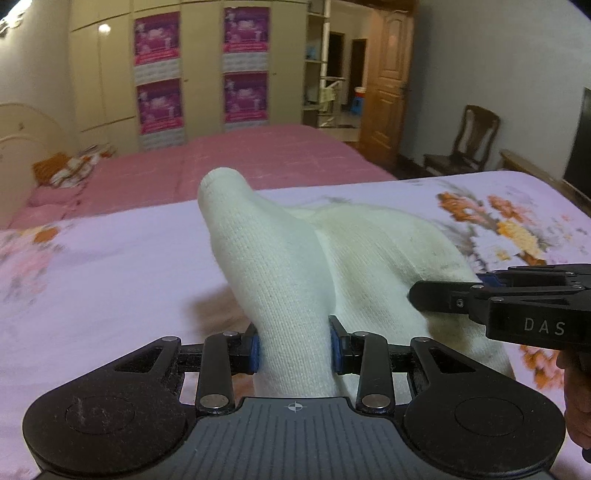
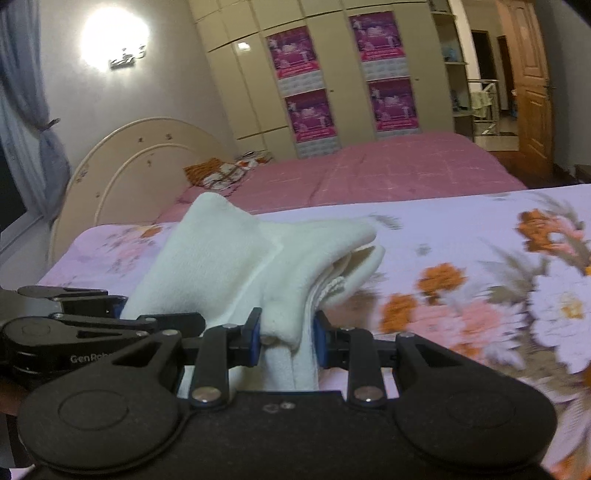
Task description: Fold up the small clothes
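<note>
I have a white knitted sock (image 1: 291,280) in the lower middle of the left wrist view, raised above the floral bedcover (image 1: 110,266) with its rounded toe end pointing up toward the frame's centre. My left tool (image 1: 294,349) is closed narrowly on it, the blue pads (image 1: 255,350) pressing the knit from both sides. In the right wrist view the sock (image 2: 221,266) fills the centre-left, bunched in layers with its open cuff gaping toward the right. My right tool (image 2: 287,338) is also clamped on it, pads pinching a folded thickness of fabric at the lower centre. So both tools grip the same garment, close together: the right tool (image 1: 461,291) enters the left view from the right edge, and the left tool (image 2: 122,310) sits at the left edge of the right view. Part of a hand (image 1: 578,398) shows at the lower right edge of the left view. Beyond the floral bedcover lies a pink bed (image 2: 388,173), and a wardrobe (image 2: 332,74) with purple posters (image 2: 376,35) stands across the top.
</note>
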